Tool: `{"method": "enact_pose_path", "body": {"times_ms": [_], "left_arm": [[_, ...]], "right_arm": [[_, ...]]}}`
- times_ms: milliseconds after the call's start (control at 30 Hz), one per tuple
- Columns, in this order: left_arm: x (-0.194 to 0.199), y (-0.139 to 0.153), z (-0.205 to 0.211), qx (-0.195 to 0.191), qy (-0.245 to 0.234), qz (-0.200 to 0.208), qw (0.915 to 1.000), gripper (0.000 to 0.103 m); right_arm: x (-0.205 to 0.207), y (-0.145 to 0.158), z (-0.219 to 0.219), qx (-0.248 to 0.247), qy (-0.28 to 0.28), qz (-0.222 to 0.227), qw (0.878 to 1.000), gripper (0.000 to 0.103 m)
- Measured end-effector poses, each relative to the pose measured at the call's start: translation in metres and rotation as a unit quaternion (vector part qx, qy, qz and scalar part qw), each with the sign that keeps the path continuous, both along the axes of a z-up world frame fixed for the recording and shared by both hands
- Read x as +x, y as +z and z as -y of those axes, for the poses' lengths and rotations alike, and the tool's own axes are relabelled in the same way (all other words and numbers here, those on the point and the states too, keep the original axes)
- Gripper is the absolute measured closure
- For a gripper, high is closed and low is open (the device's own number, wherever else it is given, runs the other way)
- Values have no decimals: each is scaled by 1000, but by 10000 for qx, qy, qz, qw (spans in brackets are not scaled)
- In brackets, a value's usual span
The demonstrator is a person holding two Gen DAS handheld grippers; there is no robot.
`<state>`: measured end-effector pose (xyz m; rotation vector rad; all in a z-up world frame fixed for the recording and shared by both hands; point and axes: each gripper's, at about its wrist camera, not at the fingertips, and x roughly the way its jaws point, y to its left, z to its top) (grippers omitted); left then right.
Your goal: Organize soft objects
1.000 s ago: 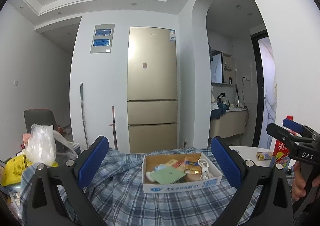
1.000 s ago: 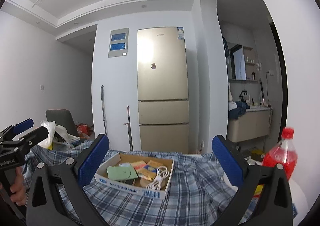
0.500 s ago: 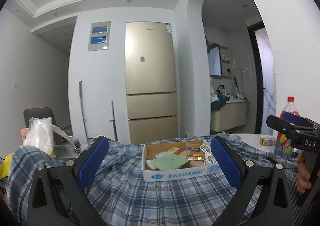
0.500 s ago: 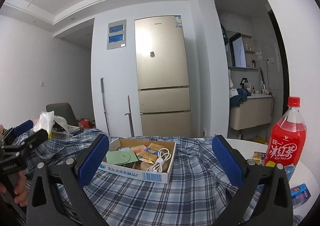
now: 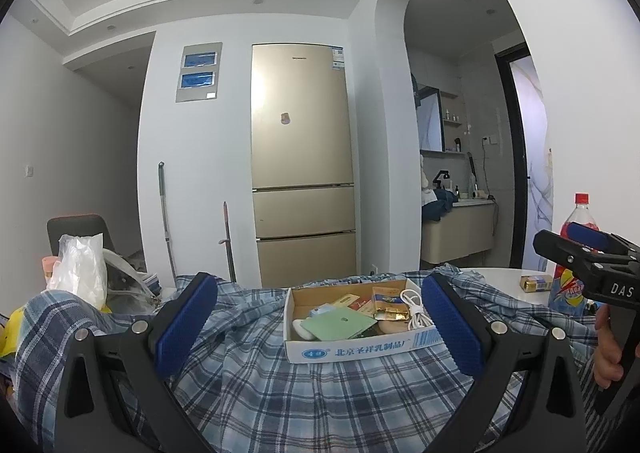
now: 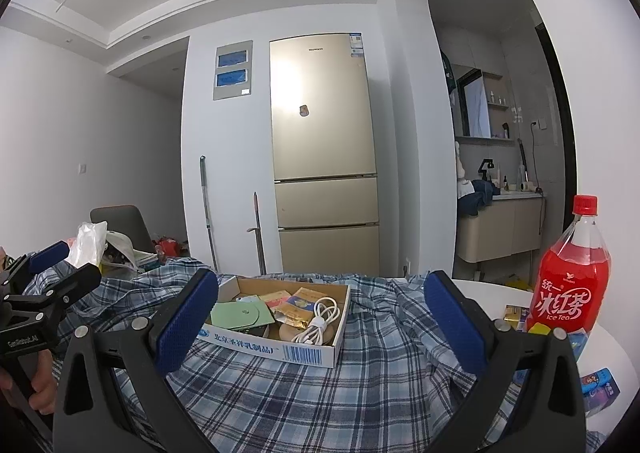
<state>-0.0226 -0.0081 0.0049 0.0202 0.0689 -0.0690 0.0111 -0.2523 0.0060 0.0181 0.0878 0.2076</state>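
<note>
A blue plaid shirt [image 5: 304, 385] lies spread over the white round table; it also shows in the right wrist view [image 6: 360, 385]. A shallow cardboard box [image 5: 352, 349] of small items sits on the shirt, also seen in the right wrist view [image 6: 276, 345]. My left gripper [image 5: 318, 325] is open and empty, hovering above the shirt in front of the box. My right gripper [image 6: 320, 321] is open and empty, above the shirt with the box to its front left. Each gripper shows at the edge of the other's view.
A red iced tea bottle [image 6: 568, 273] stands at the table's right with small packets [image 6: 600, 385] near it. A white plastic bag [image 5: 80, 273] and clutter lie at the left. A gold fridge [image 5: 302, 161], a chair [image 5: 76, 229] and mop handles stand behind.
Both grippers have risen and tilted down, so more of the shirt and the box top shows. Both stay open and empty.
</note>
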Motion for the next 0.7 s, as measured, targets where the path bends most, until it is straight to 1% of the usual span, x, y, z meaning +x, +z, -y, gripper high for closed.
{"method": "enact_pose_path", "body": {"times_ms": [200, 700], "left_arm": [[1, -1, -5, -121, 67, -27, 9999, 0], [2, -1, -7, -140, 28, -57, 9999, 0]], "right_arm": [[1, 0, -1, 5, 44, -44, 10000, 0], [1, -1, -1, 11, 48, -49, 10000, 0]]}}
